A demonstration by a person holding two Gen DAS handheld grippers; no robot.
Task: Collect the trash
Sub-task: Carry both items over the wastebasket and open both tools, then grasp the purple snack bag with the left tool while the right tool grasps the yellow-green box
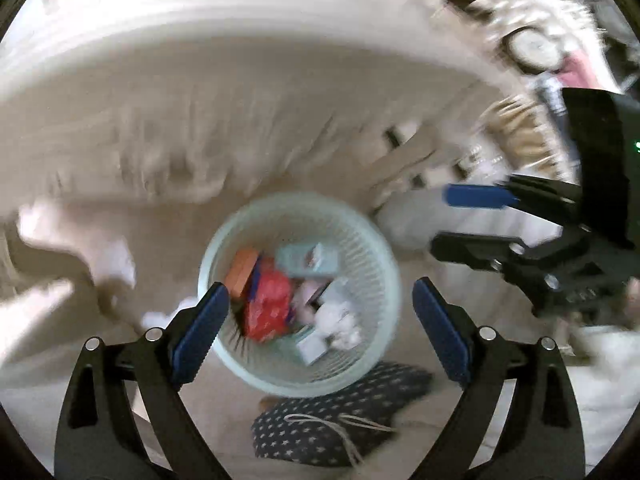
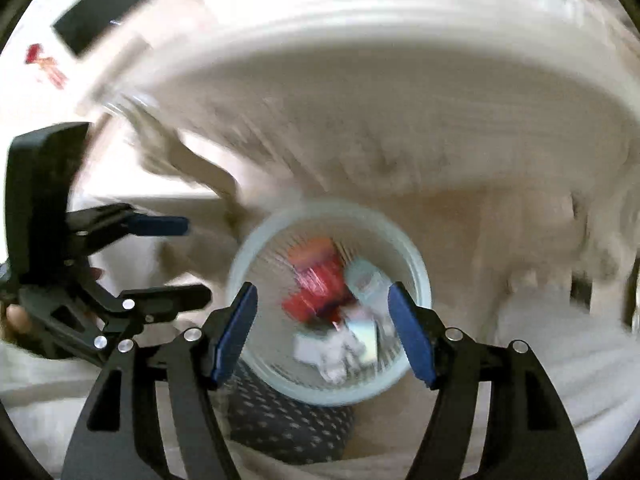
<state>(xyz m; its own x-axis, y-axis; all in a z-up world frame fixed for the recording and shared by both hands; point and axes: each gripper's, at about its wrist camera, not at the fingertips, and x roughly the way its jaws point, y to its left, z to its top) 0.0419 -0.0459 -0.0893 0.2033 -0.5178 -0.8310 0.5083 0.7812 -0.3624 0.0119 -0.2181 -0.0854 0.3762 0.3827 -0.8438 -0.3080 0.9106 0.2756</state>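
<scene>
A pale green mesh waste basket point(image 1: 296, 205) stands on the floor below both grippers. It holds a red wrapper point(image 1: 268, 304), an orange box point(image 1: 240, 268), light blue cartons point(image 1: 308, 260) and crumpled white paper point(image 1: 340, 320). My left gripper point(image 1: 320, 292) hangs above the basket, jaws wide open, nothing between them. The right gripper point(image 1: 450, 220) shows at the right of the left wrist view, also open. In the blurred right wrist view the right gripper point(image 2: 323, 292) is open and empty over the basket point(image 2: 320, 208) and red wrapper point(image 2: 316, 284). The left gripper point(image 2: 188, 260) is at the left there.
A dark cloth with a white star pattern point(image 1: 340, 412) lies on the floor against the basket's near side point(image 2: 288, 428). A big white furniture edge with a pale fringed cover point(image 1: 200, 80) curves behind the basket. A black rectangle point(image 2: 100, 8) sits at upper left.
</scene>
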